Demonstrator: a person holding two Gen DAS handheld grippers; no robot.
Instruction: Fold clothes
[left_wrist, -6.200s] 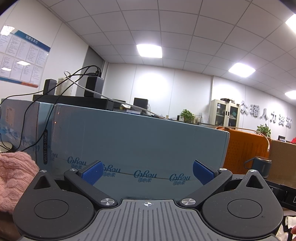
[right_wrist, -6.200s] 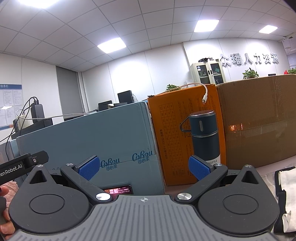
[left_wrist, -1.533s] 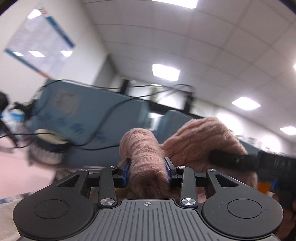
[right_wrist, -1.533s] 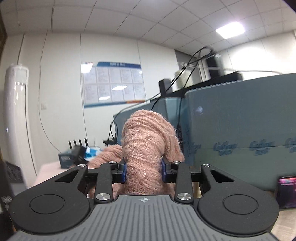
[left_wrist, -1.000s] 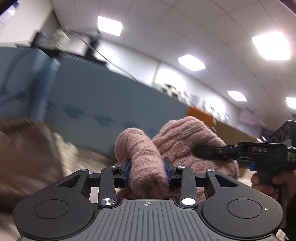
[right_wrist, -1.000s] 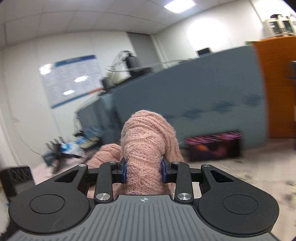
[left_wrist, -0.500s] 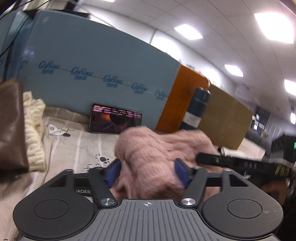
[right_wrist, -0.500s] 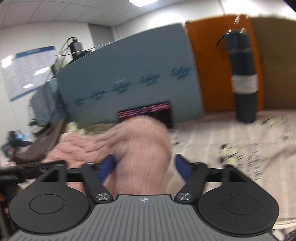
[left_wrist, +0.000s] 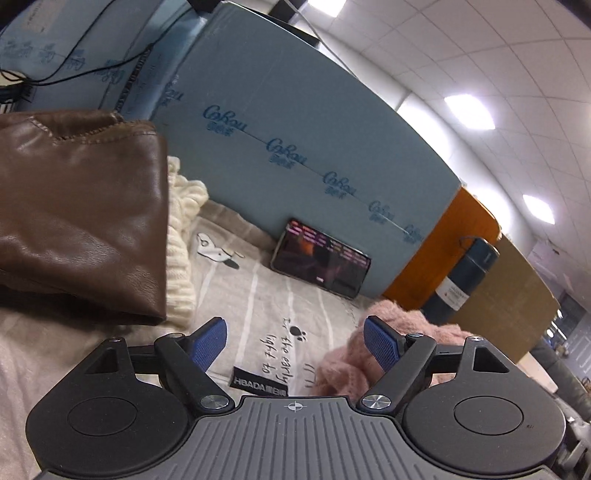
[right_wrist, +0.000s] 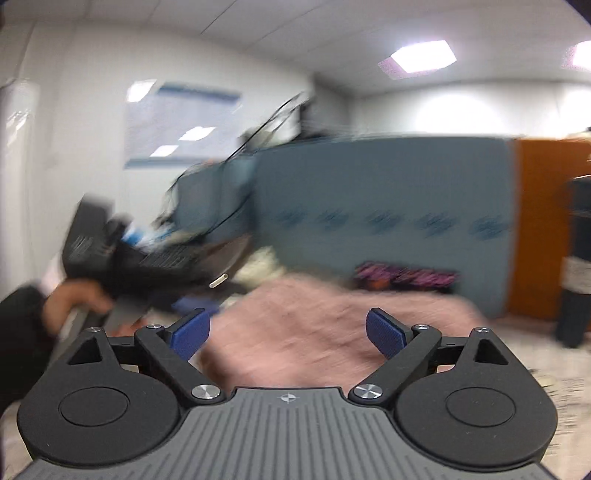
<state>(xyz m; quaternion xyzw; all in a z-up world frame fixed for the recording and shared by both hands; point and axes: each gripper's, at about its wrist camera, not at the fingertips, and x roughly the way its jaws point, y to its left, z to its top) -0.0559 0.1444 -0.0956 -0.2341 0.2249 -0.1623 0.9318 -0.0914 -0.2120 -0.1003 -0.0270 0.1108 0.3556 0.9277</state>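
Both grippers, left (left_wrist: 295, 341) and right (right_wrist: 287, 334), with fingers spread wide and holding nothing, pink sweater (right_wrist: 332, 325) lying bunched on the surface (left_wrist: 266, 295), not yet folded, whole fold left to do.

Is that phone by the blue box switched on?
On. The phone leans against the blue box, its screen lit with coloured text.

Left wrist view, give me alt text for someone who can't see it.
The left gripper is open and empty above a printed cloth, with a pink knit sweater heaped by its right finger. To the left a brown leather garment lies on a cream knit; behind, a lit phone leans on a blue box.
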